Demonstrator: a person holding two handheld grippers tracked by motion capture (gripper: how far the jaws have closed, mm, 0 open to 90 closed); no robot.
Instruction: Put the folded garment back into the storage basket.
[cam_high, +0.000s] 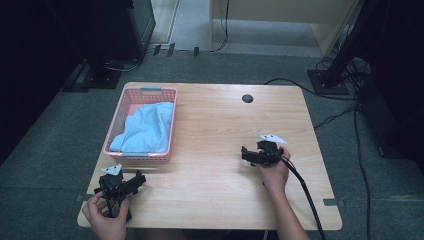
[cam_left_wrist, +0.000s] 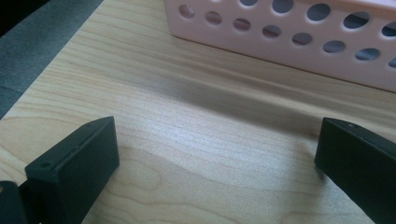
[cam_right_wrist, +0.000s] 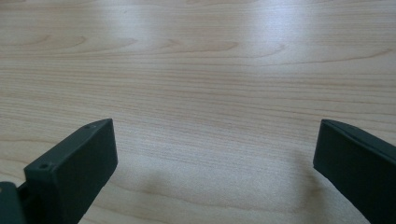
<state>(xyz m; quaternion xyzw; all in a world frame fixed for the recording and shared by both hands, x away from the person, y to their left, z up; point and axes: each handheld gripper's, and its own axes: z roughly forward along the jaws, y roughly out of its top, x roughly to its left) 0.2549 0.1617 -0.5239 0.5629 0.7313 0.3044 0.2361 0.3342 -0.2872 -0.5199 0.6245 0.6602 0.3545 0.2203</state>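
Observation:
A pink perforated basket (cam_high: 112, 127) stands on the left part of the wooden table (cam_high: 225, 130), with a light blue cloth (cam_high: 147, 127) bundled inside it. My left gripper (cam_high: 139, 180) is held low at the table's front left corner, just below the basket, jaws wide apart and empty. In the left gripper view the basket wall (cam_left_wrist: 299, 37) lies a short way ahead of the gripper (cam_left_wrist: 217, 140). My right gripper (cam_high: 245, 154) hovers right of centre, pointing left, open over bare wood (cam_right_wrist: 205, 79) with nothing between the jaws (cam_right_wrist: 215, 144).
A dark round cable hole (cam_high: 247, 98) sits near the table's far edge. Black stands and cables (cam_high: 340, 75) occupy the carpeted floor behind and to the right. Bare table surface stretches between the basket and the right gripper.

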